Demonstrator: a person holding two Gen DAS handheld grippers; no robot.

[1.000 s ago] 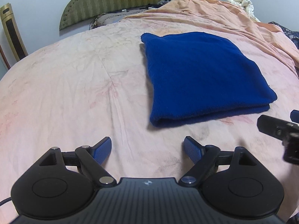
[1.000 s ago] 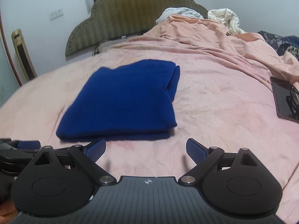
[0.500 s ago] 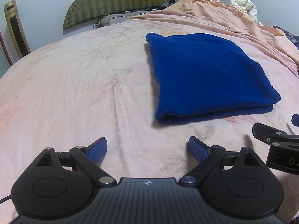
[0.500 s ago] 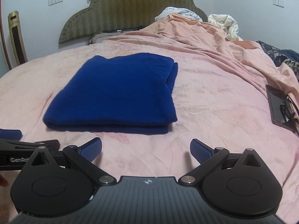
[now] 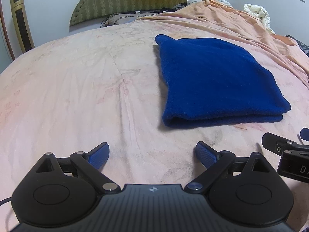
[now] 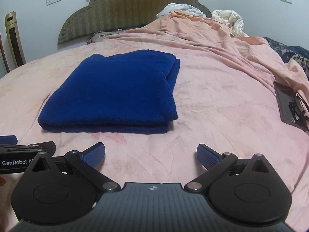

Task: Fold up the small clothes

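Left wrist view: my left gripper point(image 5: 152, 155) spread, empty, over pink bedsheet point(image 5: 67, 89). Folded blue garment point(image 5: 216, 81) far-right of it, apart.

Right wrist view: my right gripper point(image 6: 150, 156) spread, empty. Garment point(image 6: 117, 90) far-left, long axis near-to-far, layered edge nearest; both grippers about equally near.

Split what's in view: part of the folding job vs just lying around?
Job:
- folded blue garment, flat on the pink bedsheet
- left gripper, open, holding nothing
- right gripper, open, holding nothing

Lying about:
- dark tablet near the sheet's right edge
- bunched white bedding by the headboard
- gold tower unit at the wall
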